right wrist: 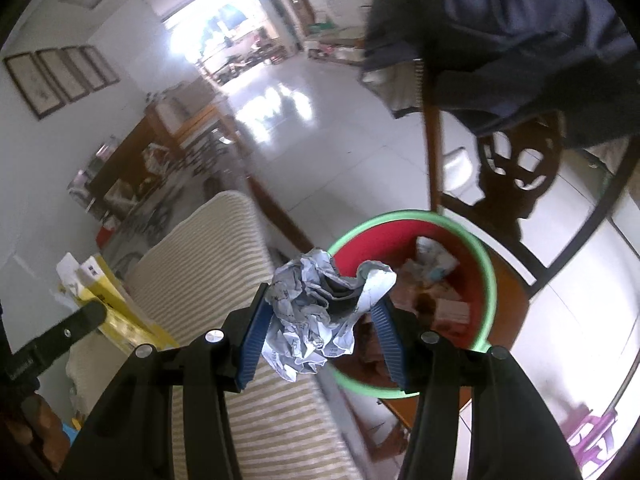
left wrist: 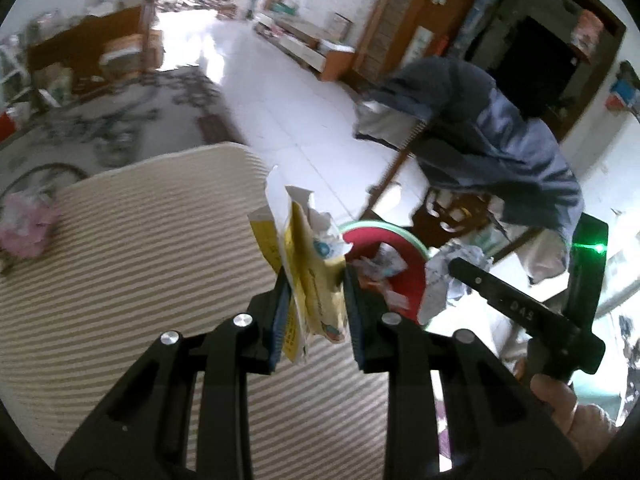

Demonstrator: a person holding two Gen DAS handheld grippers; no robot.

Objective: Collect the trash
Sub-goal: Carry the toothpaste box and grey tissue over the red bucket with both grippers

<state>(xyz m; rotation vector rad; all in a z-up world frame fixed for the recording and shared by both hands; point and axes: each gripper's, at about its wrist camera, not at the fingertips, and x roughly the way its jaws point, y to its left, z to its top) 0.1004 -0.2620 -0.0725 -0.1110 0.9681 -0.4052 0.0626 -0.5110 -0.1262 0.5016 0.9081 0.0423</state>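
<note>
Sunlit white floor tiles are glaring behind a striped, ribbed cushion over which both pieces of trash are hanging. Clenched in the left hand-held gripper, the yellow wrapper is looking light, thin and crackly, likely to slip unless it is being pinched across its folded middle, as it is now. Grasped loosely in the right hand-held gripper, the crumpled paper ball is looking soft and springy; it is sitting mostly against the left pad, so taking it through its bulk seems safest. Both are hovering just short of the red bin with its green rim, standing on a wooden seat and already holding scraps. Blur is smearing those scraps, the wrapper's print is proving unreadable, and a dark garment is covering the chair back.
</note>
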